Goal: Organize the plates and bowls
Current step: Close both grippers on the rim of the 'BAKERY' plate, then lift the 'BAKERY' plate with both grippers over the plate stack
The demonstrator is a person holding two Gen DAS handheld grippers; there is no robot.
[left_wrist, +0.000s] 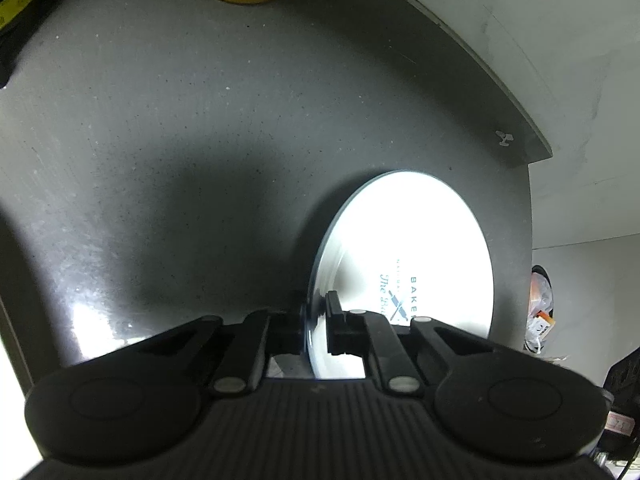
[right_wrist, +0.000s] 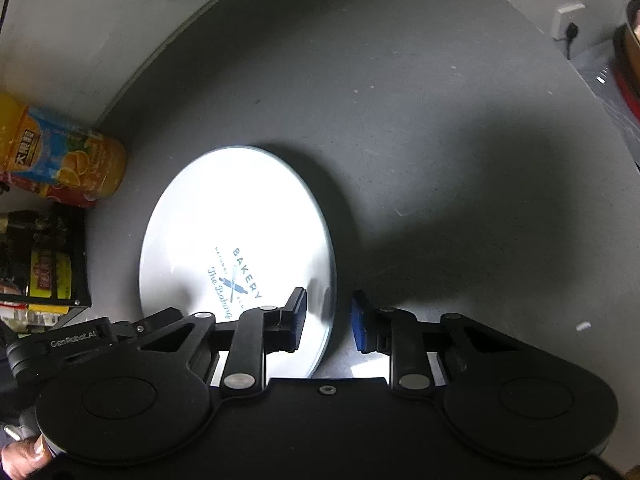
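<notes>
Here, left hand-held gripper (left_wrist: 316, 320) clamped on plate (left_wrist: 416, 240) rim, right hand-held gripper (right_wrist: 329, 318) apart astride rim, juice bottle (right_wrist: 60, 152) nearby.

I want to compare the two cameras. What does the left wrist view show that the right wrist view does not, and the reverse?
Only the left wrist view shows the left gripper shut on the white plate's rim, and an orange-and-white bag past the counter's edge.

Only the right wrist view shows the right gripper, its pads astride the plate's rim with a gap on the right, a wall socket and a fingertip.

Both show the plate printed "BAKERY", the grey countertop and the orange drink bottle.
</notes>
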